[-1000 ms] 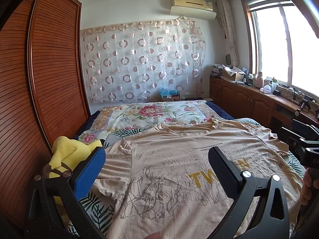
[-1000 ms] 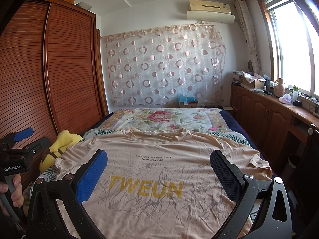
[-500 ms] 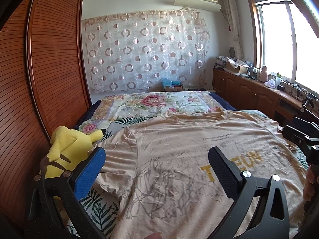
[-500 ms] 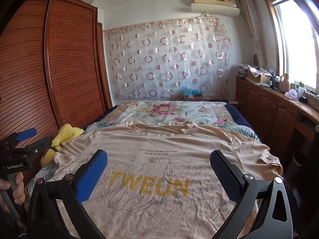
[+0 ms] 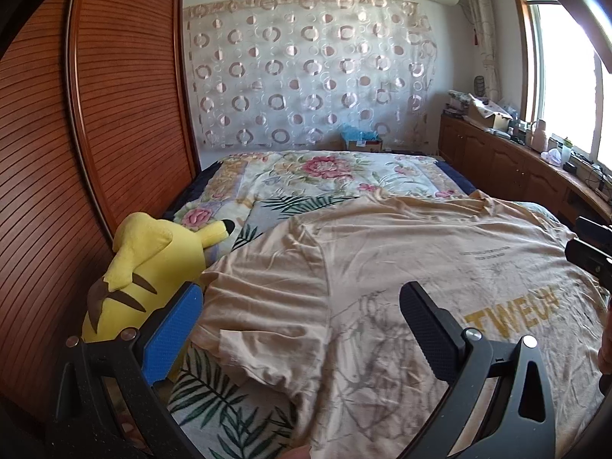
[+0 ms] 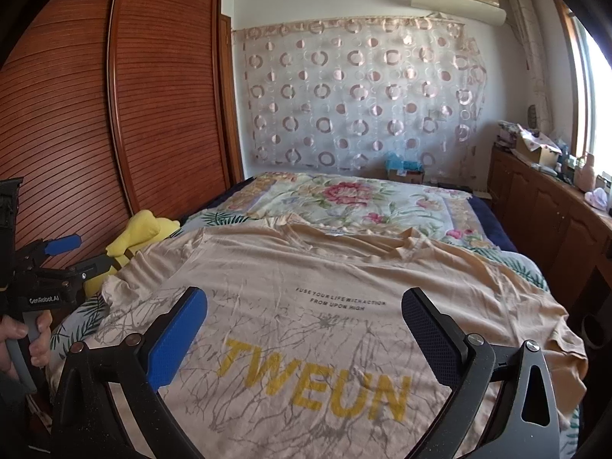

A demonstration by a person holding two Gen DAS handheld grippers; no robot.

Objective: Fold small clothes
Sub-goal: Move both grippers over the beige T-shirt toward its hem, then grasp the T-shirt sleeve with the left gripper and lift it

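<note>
While the shirt (image 6: 344,298) lies spread face-up on the bed (image 6: 363,199), collar at the far end, no fold appears started. Left tongs (image 5: 298,313) hang spread wide and empty over the left sleeve (image 5: 264,306), probably lined up to take its edge first. Right tongs (image 6: 304,327) are likewise parted, holding nothing, above the chest print. A plush toy (image 5: 149,267) sits just beside that sleeve and may obstruct.
</note>
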